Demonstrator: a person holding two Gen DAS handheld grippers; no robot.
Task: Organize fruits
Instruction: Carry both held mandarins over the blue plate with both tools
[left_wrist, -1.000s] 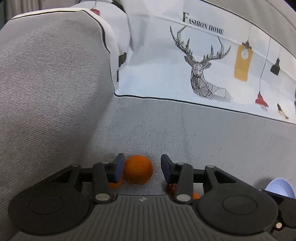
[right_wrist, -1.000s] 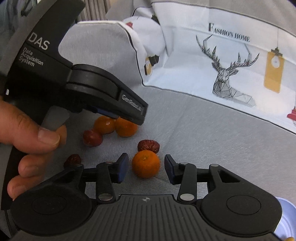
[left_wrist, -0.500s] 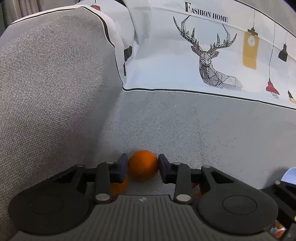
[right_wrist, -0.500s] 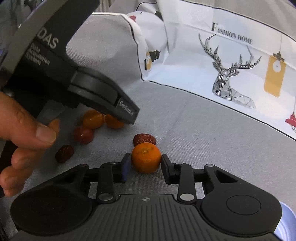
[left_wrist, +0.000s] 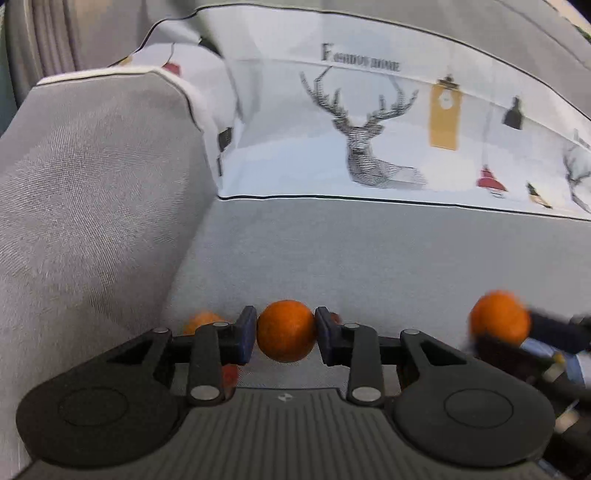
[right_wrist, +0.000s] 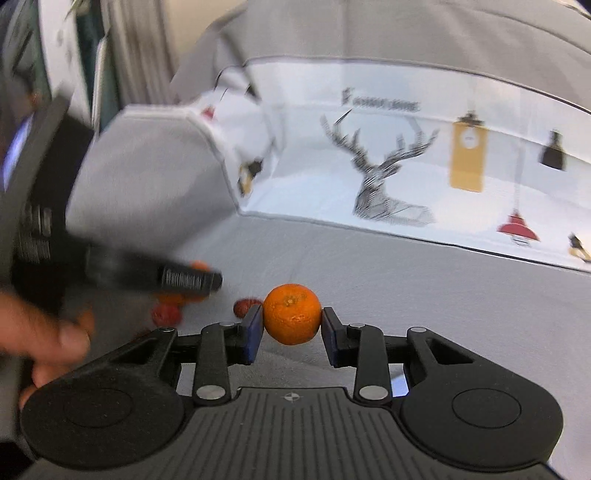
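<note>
My left gripper (left_wrist: 285, 332) is shut on a small orange (left_wrist: 286, 329) and holds it above the grey sofa seat (left_wrist: 369, 251). My right gripper (right_wrist: 291, 320) is shut on another orange (right_wrist: 292, 313), also lifted off the seat. In the left wrist view the right gripper's orange (left_wrist: 499, 318) shows at the right, blurred. In the right wrist view the left gripper (right_wrist: 184, 278) shows at the left, blurred, held by a hand (right_wrist: 48, 332). More fruit lies on the seat: an orange (left_wrist: 202, 320) and dark red dates (right_wrist: 245, 305) (right_wrist: 166, 314).
A grey sofa armrest (left_wrist: 92, 177) rises at the left. A white cushion with a deer print (left_wrist: 369, 140) leans along the sofa back. A bit of a pale blue object (right_wrist: 400, 386) shows under my right gripper.
Both grippers have closed fully on their oranges and lifted them off the seat. Both views have swung and are blurred by motion.
</note>
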